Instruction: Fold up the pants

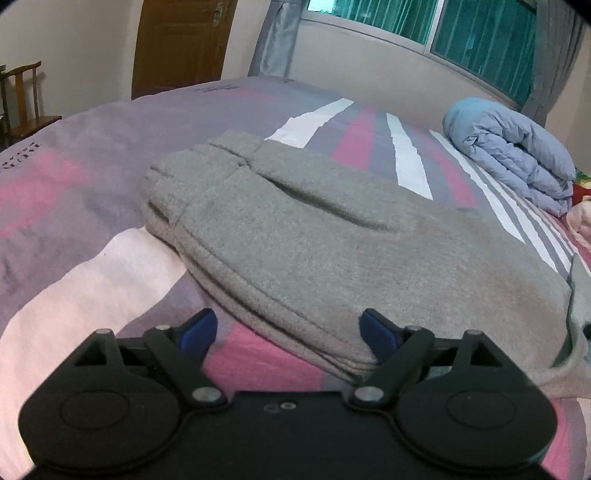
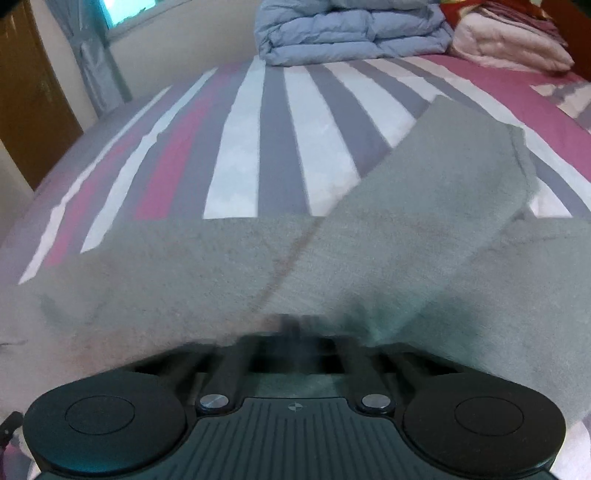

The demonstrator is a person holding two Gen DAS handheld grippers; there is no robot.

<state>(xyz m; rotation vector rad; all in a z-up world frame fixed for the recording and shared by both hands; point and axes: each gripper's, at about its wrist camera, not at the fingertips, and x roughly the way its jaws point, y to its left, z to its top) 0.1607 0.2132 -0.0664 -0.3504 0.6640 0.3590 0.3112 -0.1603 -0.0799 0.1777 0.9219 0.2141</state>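
Note:
Grey fleece pants [image 1: 314, 236] lie folded on the striped bed, waistband at the far left. My left gripper [image 1: 288, 328] is open just at the fold's near edge. Its left blue pad [image 1: 199, 328] hangs over the bedcover and its right blue pad [image 1: 376, 330] sits against the pants' hem, with nothing pinched. In the right wrist view the pants [image 2: 369, 236] fill the lower half, with one leg part folded over diagonally. My right gripper [image 2: 291, 325] is blurred, its fingers drawn together low over the grey cloth. No fabric shows between them.
A folded blue duvet [image 1: 513, 155] [image 2: 351, 33] and pink bedding [image 2: 509, 44] lie at the head of the bed. The pink, white and grey striped bedcover [image 2: 258, 147] spreads around the pants. A wooden chair [image 1: 22, 96], a door and a window line the walls.

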